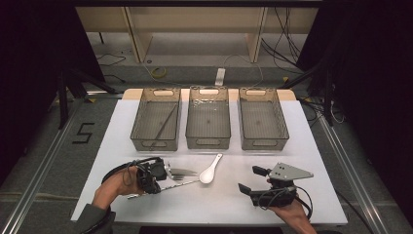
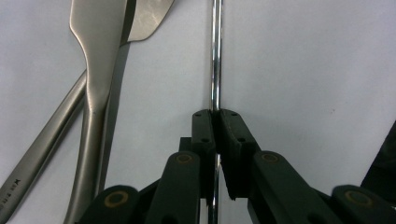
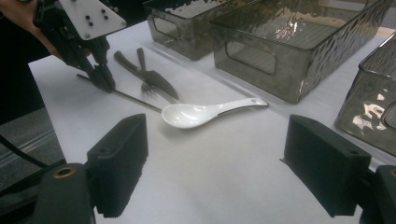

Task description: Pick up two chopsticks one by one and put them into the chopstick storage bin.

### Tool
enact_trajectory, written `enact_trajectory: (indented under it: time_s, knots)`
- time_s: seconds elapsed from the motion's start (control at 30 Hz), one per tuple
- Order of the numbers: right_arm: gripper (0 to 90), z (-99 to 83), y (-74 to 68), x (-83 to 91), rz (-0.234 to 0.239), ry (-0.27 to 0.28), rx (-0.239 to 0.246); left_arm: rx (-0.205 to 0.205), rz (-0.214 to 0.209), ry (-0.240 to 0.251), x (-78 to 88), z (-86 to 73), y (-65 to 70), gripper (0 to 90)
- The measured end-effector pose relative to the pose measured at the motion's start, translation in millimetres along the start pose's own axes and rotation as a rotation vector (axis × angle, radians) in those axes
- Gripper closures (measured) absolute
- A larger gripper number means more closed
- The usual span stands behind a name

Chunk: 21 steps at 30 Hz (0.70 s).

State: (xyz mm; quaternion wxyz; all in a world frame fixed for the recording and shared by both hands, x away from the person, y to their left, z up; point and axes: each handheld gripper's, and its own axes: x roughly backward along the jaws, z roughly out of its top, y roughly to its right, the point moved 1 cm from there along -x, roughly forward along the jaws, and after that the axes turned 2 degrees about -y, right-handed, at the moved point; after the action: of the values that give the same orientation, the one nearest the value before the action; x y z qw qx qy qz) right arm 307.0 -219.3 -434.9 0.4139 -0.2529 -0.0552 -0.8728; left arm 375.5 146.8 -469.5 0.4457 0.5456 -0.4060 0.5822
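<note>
My left jaws (image 2: pixel 215 116) were pinched tight on a thin metal stick (image 2: pixel 215 56) lying flat on the tabletop (image 2: pixel 303 70). The stick ran straight ahead between them. My right jaws (image 3: pixel 215 163) stood wide, holding nothing, farther away.

I count three grey bins in a row on the worktop: left (image 1: pixel 156 119), middle (image 1: pixel 208 118) and right (image 1: pixel 263 119). One white spoon (image 1: pixel 210 169). One knife (image 3: pixel 148 74), one fork (image 3: pixel 150 88), one thin metal rod (image 2: pixel 215 56). Two tongs, left (image 1: pixel 168 176) and right (image 1: pixel 249 179).
</note>
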Motion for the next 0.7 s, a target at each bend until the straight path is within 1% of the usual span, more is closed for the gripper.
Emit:
enact_trajectory:
  time_s: [0.07,0.13,0.17,0.23,0.33,0.37,0.4,0.5,0.57,0.6,0.67,0.7]
  knots:
    - [22.5,0.0,-0.1,-0.1,0.0,-0.001,0.001,-0.007,0.001,0.005,-0.3,-0.1,0.4,84.2]
    - [22.5,0.0,-0.3,0.0,0.0,-0.001,0.001,-0.023,-0.003,0.014,-0.1,-1.4,0.1,84.5]
    - [22.5,0.0,-0.3,0.0,0.001,0.0,0.003,-0.023,-0.003,0.014,-0.1,-1.4,0.1,84.5]
    - [22.5,0.0,0.0,0.0,0.0,-0.002,0.001,-0.041,0.006,0.006,0.2,-0.3,1.0,84.7]
    - [22.5,-0.1,0.2,-0.1,-0.001,-0.004,-0.001,-0.041,0.005,0.005,0.4,0.1,1.7,84.8]
    - [22.5,0.0,0.3,0.0,-0.001,-0.003,-0.001,-0.046,0.005,0.006,1.2,0.1,2.0,84.8]
    - [22.5,0.0,0.3,0.0,-0.001,-0.003,-0.001,-0.049,0.002,0.023,3.5,0.2,2.4,84.8]
    - [22.5,-0.1,0.4,0.0,-0.001,-0.003,-0.001,-0.056,0.006,0.023,7.5,1.0,3.0,84.9]
    - [22.5,-0.1,0.4,-0.1,-0.001,-0.003,-0.002,-0.051,0.003,0.039,12.0,1.6,5.0,84.8]
    - [22.5,-0.2,0.5,-0.2,-0.001,-0.004,-0.002,-0.051,0.003,0.039,12.0,1.6,5.0,84.8]
    - [22.5,-0.2,0.4,-0.3,-0.001,-0.004,-0.002,-0.055,-0.002,0.044,13.5,2.0,5.8,84.9]
    - [22.5,-0.2,0.4,-0.3,-0.001,-0.004,-0.003,-0.065,-0.005,0.043,14.8,2.2,6.0,84.9]
